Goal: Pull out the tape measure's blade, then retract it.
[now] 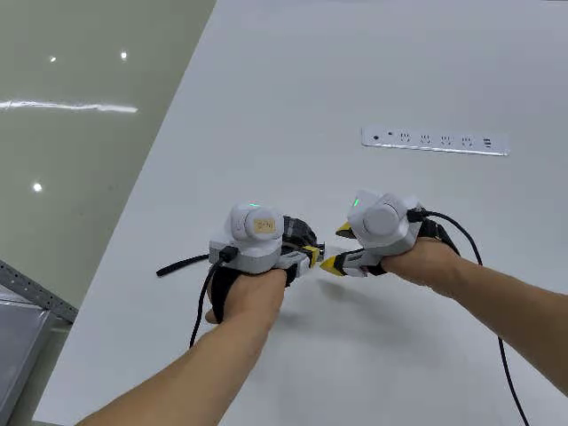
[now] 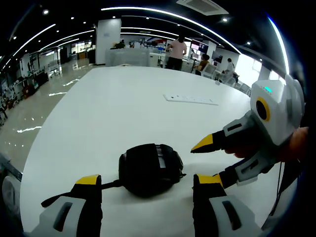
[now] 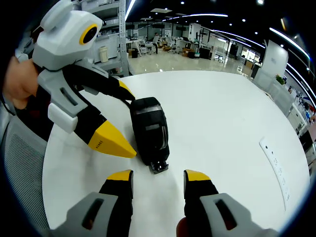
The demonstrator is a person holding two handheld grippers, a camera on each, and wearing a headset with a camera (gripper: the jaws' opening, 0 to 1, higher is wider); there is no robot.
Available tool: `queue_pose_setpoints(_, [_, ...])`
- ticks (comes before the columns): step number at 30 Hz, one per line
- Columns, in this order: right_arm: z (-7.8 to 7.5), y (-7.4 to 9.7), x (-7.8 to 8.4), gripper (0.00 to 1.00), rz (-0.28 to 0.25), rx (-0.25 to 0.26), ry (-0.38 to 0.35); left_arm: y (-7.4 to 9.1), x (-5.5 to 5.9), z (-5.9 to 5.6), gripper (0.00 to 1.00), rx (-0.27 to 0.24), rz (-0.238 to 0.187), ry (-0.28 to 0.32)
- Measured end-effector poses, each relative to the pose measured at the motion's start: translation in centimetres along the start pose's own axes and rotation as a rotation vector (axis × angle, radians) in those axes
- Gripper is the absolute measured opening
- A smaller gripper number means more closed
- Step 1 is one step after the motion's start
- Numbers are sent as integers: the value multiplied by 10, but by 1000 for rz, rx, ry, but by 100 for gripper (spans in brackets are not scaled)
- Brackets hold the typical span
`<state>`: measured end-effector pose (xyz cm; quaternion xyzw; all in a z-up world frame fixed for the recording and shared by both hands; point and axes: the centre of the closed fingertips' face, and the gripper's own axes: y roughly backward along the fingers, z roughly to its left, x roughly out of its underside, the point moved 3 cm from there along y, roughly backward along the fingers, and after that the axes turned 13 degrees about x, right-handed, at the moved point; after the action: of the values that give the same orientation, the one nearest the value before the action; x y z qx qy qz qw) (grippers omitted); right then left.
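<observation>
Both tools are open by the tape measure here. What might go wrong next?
The left tool stands open either side of the tape measure, not clamped; pulling now would likely drag it across the smooth table. The blade tab facing the right tool is small, so the open jaws may miss it or slip off.

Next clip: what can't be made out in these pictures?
- Left gripper view: any marking on the tape measure is too dark to read.
- Head view: the left gripper covers most of the case.
- Right gripper view: the hook is too small to show whether any blade is out.
- Head view: the power strip's markings are too small to read.
</observation>
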<state>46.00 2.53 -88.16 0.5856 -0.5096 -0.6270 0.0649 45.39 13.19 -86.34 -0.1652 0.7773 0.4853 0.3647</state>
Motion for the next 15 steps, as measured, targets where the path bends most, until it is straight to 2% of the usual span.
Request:
queue_pose_setpoints(1, [0, 2, 0, 42, -4, 5, -11, 2, -1, 1, 73, -2, -10, -1])
queue_pose_setpoints(15, [-4, 29, 0, 48, -35, 97, -155, 17, 1, -1, 78, 2, -9, -49])
